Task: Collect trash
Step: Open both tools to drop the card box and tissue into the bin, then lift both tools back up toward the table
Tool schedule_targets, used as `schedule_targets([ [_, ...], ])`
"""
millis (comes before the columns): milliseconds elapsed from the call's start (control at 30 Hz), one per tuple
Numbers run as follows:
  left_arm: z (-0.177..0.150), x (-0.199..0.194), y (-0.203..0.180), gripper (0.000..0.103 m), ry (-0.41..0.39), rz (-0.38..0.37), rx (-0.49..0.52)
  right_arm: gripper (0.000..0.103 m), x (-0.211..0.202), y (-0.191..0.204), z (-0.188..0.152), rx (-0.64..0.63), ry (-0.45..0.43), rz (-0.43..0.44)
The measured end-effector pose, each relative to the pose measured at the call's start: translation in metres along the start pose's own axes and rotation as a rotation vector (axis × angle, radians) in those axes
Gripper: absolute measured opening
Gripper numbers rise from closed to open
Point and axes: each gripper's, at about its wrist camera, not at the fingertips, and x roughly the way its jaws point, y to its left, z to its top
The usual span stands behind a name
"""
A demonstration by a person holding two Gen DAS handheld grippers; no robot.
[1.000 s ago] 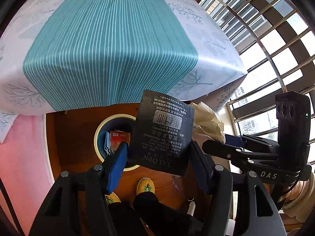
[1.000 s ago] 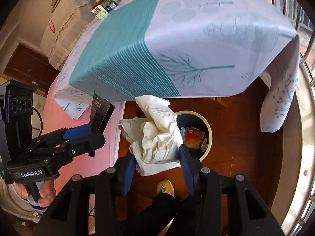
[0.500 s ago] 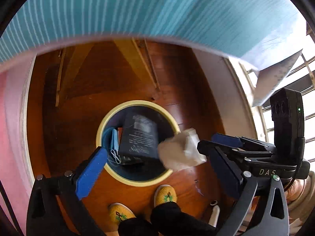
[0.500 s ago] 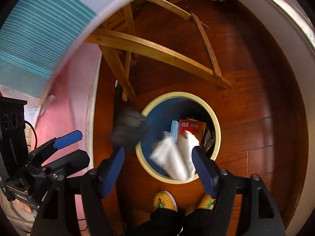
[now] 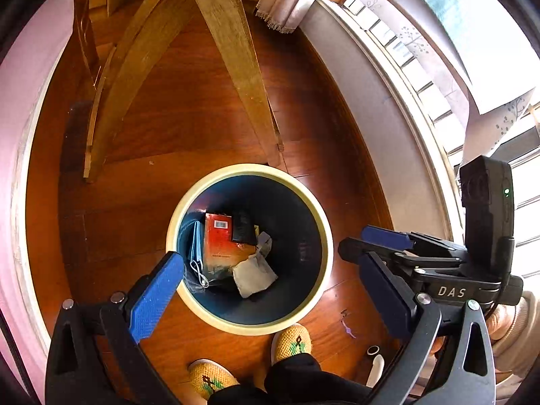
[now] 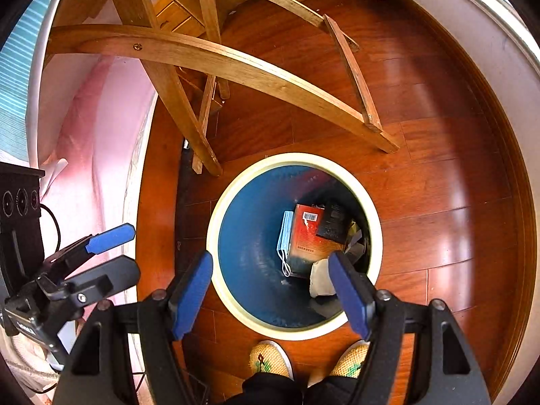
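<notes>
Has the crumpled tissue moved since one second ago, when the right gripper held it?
Yes. The crumpled tissue has dropped down into the bin; the right gripper has just opened, with nothing between the jaws.

Glossy red-brown wood plank floor (image 5: 189,108), strong daylight glare on boards at right in right wrist view. Landmark = wooden table frame (image 6: 216,64): light-wood legs w/ curved cross-braces, screw heads visible, feet on floor. Left of frame: pink cloth (image 6: 98,128) hanging down, teal striped tablecloth (image 6: 13,77) edge above it. Right of frame: grey-white wall base (image 5: 378,101), then bright window (image 5: 526,209) w/ bars. Fringed curtain hem (image 5: 287,3) behind frame, top of view.
</notes>
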Motion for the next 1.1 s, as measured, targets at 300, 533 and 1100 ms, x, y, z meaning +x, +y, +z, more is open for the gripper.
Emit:
schedule_targets([
  [300,0.005,-0.021,-0.002,0.102,0.003,0.018,-0.019,0.071,-0.020,0.010,0.002,0.016,-0.004,-0.004],
  [533,0.010,-0.074,-0.027,0.102,0.003,0.032,-0.038,0.074,-0.078,0.033,0.004,0.015,-0.007,-0.017],
  [1100,0.025,-0.293,-0.123,0.102,-0.132,0.062,-0.069,0.084,-0.281,0.123,0.022,-0.113,-0.034,0.026],
])
